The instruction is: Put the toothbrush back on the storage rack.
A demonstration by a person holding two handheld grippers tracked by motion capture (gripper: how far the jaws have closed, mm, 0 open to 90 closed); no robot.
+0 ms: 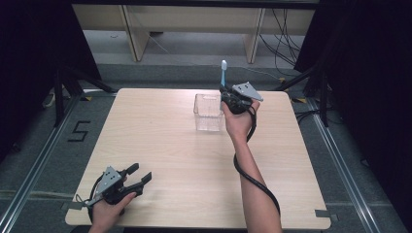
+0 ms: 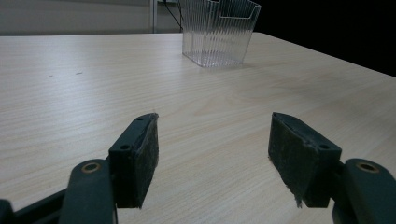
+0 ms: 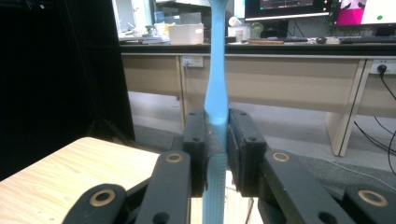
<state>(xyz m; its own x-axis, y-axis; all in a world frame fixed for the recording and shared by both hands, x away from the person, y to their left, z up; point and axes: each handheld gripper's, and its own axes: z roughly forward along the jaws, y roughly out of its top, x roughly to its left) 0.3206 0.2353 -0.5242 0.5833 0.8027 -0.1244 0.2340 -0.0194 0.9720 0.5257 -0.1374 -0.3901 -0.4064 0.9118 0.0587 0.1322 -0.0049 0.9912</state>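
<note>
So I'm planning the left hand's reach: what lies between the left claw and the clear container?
Only bare table: the left gripper view looks past the open left claw straight to the clear container.

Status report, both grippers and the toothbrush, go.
Right gripper shut on blue toothbrush, beside clear bin. Left gripper open, idle at table's near corner. Nothing in the way.

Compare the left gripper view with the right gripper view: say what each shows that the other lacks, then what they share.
Left gripper view alone: the clear ribbed container, with the left gripper open and nothing between its pads. Right gripper view alone: the blue toothbrush clamped upright in the right gripper, with desks and monitors behind. Shared: the wooden table.
</note>
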